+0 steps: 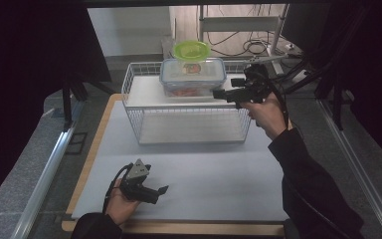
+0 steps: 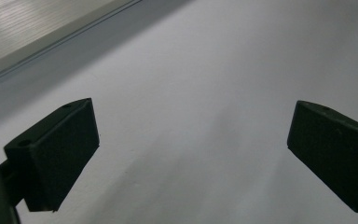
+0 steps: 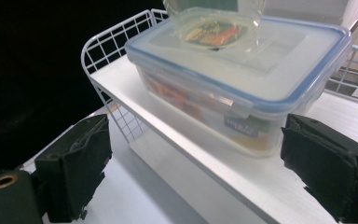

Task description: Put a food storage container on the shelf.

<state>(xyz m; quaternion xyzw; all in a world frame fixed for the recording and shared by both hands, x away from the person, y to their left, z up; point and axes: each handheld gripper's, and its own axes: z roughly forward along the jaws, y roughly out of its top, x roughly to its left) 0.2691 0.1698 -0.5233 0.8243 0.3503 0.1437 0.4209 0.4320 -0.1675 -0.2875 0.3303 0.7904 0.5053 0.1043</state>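
The right gripper (image 1: 219, 93) is held up at the right end of the white wire rack (image 1: 132, 87), just beside the clear food box (image 1: 193, 75) that stands on the rack's upper shelf (image 3: 242, 177). Its fingers (image 3: 81, 168) are wide open and hold nothing; in the right gripper view the near corner of the box sits between them, but the pads do not touch it. The box has a lid with a blue rim, latched by a clear clip on the near side, and something orange and red is inside, though I cannot tell what through the cloudy wall. On the lid stands a small bowl with a green rim (image 1: 191, 50). The rack itself stands on the far part of the white counter (image 1: 204, 174).

The left gripper (image 1: 160, 191) lies low on the near left part of the counter, in the person's left hand (image 1: 122, 206). Its fingers (image 2: 58, 158) are also wide open, with bare counter between them.
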